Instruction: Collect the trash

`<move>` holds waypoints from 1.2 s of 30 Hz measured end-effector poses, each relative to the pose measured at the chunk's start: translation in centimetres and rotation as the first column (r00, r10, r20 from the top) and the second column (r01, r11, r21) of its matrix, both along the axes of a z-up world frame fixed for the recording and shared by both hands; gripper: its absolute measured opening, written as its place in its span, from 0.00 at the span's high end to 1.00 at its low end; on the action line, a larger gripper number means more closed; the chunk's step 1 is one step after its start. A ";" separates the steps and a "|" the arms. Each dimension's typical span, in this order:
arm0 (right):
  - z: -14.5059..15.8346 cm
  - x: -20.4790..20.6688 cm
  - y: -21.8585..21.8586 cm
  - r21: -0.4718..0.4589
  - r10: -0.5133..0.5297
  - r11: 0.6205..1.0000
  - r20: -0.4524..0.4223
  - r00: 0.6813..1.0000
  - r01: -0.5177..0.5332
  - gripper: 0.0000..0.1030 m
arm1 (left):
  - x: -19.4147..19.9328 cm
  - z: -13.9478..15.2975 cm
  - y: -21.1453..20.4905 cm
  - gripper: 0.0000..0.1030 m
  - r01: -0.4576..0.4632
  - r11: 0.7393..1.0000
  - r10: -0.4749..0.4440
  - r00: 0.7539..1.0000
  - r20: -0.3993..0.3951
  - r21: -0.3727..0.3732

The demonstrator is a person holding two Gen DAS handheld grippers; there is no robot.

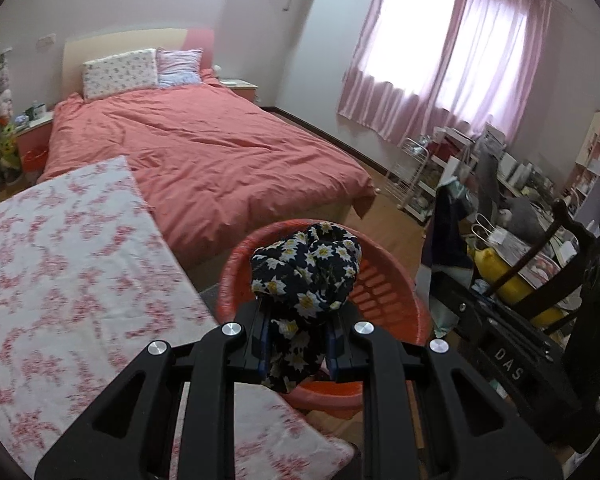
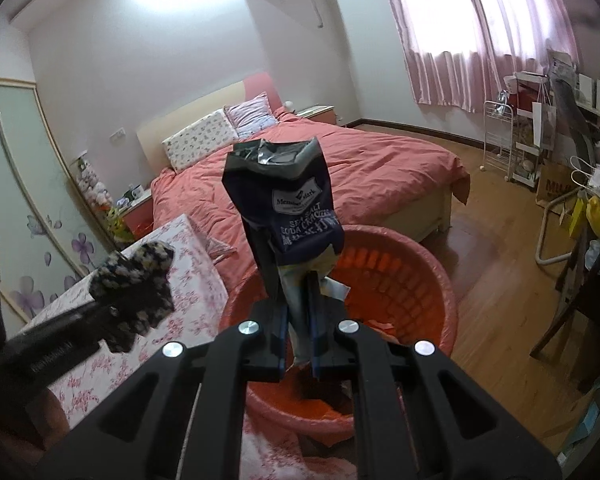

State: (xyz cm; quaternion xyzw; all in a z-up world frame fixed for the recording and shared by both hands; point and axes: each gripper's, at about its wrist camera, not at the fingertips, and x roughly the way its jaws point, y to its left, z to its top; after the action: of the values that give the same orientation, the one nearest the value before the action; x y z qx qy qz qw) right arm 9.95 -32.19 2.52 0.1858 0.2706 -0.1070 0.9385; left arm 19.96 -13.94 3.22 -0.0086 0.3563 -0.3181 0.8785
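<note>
Here-and-now, the left gripper (image 1: 300,344) is pinching a floral cloth (image 1: 306,270) and the right gripper (image 2: 298,332) a cracker bag (image 2: 284,200), both hanging above the red basket (image 2: 440,280); jaws should part only once centred over it.

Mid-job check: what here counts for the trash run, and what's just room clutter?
Job:
- floral cloth in left gripper
- cracker bag in right gripper
- red basket

Clutter:
- bed
- pillows
- wire rack
- curtains
</note>
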 end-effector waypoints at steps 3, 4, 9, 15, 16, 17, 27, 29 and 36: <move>-0.3 0.3 -1.1 0.008 -0.008 1.000 0.000 1.000 0.008 0.90 | 0.5 -0.6 -1.5 0.80 0.023 1.000 -0.023 1.000 -0.013 0.007; -0.5 0.4 -1.5 0.011 -0.010 1.000 -0.001 1.000 0.010 0.90 | 0.6 -0.8 -1.9 0.80 0.027 1.000 -0.027 1.000 -0.015 0.011; -1.7 2.1 -3.0 0.030 -0.016 0.999 -0.014 1.000 0.017 0.83 | 1.5 -2.8 -3.8 0.70 0.040 0.997 -0.037 0.998 -0.048 0.064; -3.2 2.8 -4.5 0.060 -0.042 0.997 -0.047 0.998 0.045 0.55 | 2.5 -5.4 -3.3 0.57 0.018 0.993 -0.005 0.993 -0.117 0.114; -3.3 2.7 -4.6 0.060 -0.049 0.997 -0.048 0.998 0.052 0.53 | 2.6 -5.6 -3.1 0.56 0.016 0.994 -0.001 0.992 -0.129 0.113; -3.4 2.5 -4.7 0.062 -0.057 0.996 -0.047 0.997 0.060 0.51 | 2.6 -5.8 -2.7 0.56 0.007 0.993 0.009 0.990 -0.140 0.114; -2.2 0.3 -3.8 0.009 -0.084 0.996 -0.028 0.996 0.085 0.34 | 1.7 -3.8 -1.3 0.46 -0.021 0.997 0.029 0.994 -0.105 0.080; -1.7 -0.3 -3.1 -0.022 -0.088 0.996 -0.014 0.996 0.088 0.25 | 1.0 -3.3 -0.3 0.37 -0.053 0.995 0.060 0.995 -0.074 0.087; 0.7 -3.3 0.2 -0.180 -0.133 0.974 0.048 0.990 0.140 0.04 | -1.1 -1.5 4.3 0.08 -0.199 0.973 0.196 0.980 0.035 0.118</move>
State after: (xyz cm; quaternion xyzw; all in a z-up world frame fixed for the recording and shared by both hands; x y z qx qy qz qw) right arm 6.69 -32.00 3.27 0.1188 0.2297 -0.1923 0.9467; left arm 18.85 -9.69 1.74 0.0127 0.3621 -0.2071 0.9088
